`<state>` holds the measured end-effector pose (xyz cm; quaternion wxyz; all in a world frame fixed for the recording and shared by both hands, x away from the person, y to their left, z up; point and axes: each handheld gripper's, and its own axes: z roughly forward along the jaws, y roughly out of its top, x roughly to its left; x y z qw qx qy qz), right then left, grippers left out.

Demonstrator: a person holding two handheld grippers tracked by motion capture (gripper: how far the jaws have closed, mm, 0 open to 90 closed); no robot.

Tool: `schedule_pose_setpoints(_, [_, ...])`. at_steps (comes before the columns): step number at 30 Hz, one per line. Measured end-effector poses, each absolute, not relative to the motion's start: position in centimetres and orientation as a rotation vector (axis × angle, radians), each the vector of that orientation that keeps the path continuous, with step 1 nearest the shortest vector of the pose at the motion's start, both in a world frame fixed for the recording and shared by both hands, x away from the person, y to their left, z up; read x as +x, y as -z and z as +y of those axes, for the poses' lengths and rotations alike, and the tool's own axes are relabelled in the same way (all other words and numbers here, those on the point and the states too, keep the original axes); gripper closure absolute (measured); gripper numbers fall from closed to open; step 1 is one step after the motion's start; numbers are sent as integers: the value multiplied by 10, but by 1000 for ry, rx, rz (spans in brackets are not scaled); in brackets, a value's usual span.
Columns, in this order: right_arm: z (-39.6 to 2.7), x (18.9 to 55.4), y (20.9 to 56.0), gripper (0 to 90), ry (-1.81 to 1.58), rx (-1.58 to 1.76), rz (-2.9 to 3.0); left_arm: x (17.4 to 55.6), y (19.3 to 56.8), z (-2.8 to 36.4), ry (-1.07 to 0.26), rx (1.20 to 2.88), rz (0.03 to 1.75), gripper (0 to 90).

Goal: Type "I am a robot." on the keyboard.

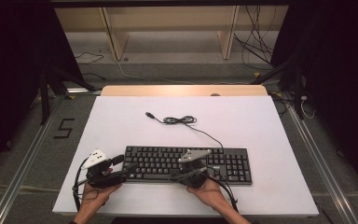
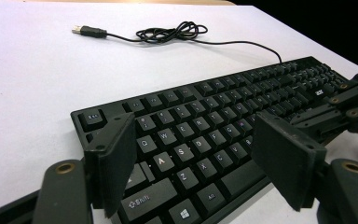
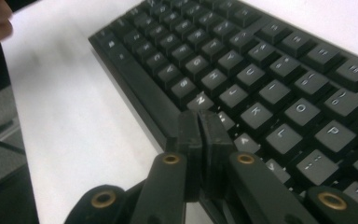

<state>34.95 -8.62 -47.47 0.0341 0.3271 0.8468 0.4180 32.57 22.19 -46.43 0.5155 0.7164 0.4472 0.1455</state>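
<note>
You are working in what is looking like a lab or recording rig: a white counter (image 1: 121, 116) is sitting between dark curtains, metal floor rails (image 1: 23, 158) are running alongside, loose cables (image 1: 256, 46) are trailing across the grey floor, and a taped "5" (image 1: 64, 128) is marking it.

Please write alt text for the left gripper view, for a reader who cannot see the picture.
The left gripper holds its two black jaws open above the left end of a black keyboard that lies on a white table. The keyboard's cable lies partly coiled beyond it and ends in a free USB plug. The right gripper reaches in over the keys at the right edge.
</note>
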Motion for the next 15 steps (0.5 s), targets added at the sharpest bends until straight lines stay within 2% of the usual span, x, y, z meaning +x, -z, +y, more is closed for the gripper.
schedule_pose_setpoints(8, [-90, 349, 467, 777, -1361, 995, 2568, 329, 465, 220, -354, 1728, 1080, 318])
schedule_pose_setpoints(12, [-93, 348, 465, 696, -1396, 997, 2558, 332, 466, 219, -352, 1724, 1090, 366])
schedule_pose_setpoints(15, [-95, 347, 462, 645, -1422, 1001, 2553, 335, 467, 218, -361, 1733, 1103, 434])
